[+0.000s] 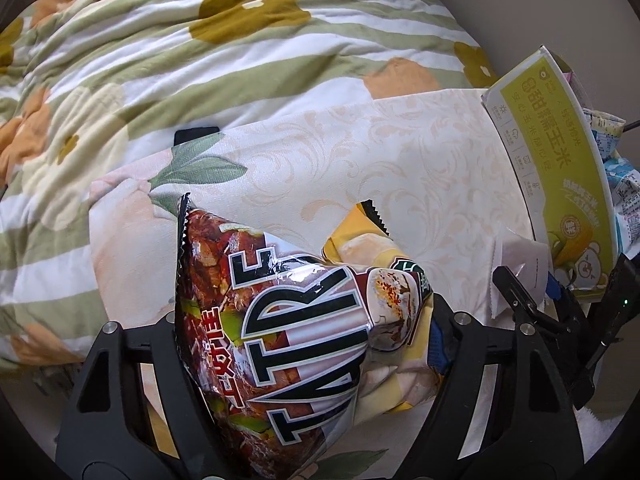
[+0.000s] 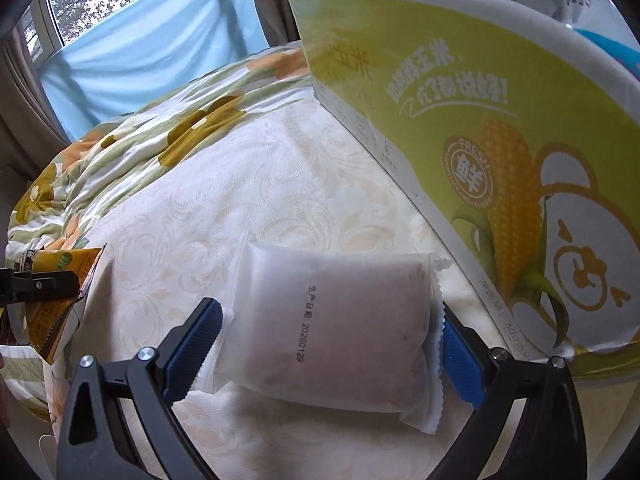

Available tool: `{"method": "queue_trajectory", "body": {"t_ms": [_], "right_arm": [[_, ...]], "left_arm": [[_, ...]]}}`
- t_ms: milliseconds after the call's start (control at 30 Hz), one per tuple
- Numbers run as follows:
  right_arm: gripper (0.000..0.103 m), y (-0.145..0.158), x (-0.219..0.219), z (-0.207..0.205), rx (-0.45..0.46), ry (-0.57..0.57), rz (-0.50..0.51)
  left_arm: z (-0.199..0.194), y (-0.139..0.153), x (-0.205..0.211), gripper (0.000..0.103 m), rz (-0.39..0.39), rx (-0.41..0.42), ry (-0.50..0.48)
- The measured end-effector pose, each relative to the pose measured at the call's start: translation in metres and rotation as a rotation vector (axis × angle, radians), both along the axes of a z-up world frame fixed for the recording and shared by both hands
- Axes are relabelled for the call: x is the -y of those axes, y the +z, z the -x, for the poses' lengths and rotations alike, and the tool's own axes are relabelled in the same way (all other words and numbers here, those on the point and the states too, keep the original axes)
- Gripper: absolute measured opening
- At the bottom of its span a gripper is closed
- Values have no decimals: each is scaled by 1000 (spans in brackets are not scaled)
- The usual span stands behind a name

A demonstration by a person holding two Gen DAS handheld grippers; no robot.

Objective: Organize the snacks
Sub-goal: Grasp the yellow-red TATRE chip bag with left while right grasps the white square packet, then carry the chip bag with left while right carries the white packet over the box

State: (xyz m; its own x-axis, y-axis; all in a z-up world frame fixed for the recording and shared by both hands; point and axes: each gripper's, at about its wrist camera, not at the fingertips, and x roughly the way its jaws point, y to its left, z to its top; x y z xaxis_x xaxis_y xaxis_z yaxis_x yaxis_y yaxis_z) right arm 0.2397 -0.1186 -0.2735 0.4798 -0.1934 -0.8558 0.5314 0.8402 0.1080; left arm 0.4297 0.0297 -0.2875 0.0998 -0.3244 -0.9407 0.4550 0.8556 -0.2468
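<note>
Bedroom scene: snack packets lie on a cream patterned bedspread [image 2: 280, 168] beside a floral quilt [image 1: 160, 60].

Left gripper [image 1: 308, 332] is clamped on two chip bags together, a brown-red chip bag [image 1: 256, 320] with a yellow chip bag [image 1: 384, 364] behind it, both crumpled between its fingers. Right gripper [image 2: 328, 344] stands wide around a white frosted packet [image 2: 336, 320] lying flat on the bedspread, its pads beside the packet's edges, not pressing. At two o'clock from that packet a green corn box [image 2: 500, 140] stands on the bedspread, other packets showing in it.
</note>
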Motion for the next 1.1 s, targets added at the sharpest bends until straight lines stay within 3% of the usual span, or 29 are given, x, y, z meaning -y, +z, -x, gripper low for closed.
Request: {"method": "queue_trajectory", "body": {"t_ms": [267, 467, 700, 900, 1100], "right_arm": [[72, 5, -2, 2, 19, 90, 4], [71, 25, -6, 20, 88, 131, -47], [71, 93, -13, 64, 170, 238, -47], [71, 151, 20, 110, 211, 255, -40], [71, 196, 84, 142, 259, 262, -17]], "left_arm": [[27, 19, -3, 76, 13, 30, 40], [59, 49, -9, 76, 37, 77, 90], [98, 104, 6, 76, 126, 141, 114], [121, 162, 52, 76, 206, 211, 97], [134, 209, 135, 76, 247, 283, 69]]}}
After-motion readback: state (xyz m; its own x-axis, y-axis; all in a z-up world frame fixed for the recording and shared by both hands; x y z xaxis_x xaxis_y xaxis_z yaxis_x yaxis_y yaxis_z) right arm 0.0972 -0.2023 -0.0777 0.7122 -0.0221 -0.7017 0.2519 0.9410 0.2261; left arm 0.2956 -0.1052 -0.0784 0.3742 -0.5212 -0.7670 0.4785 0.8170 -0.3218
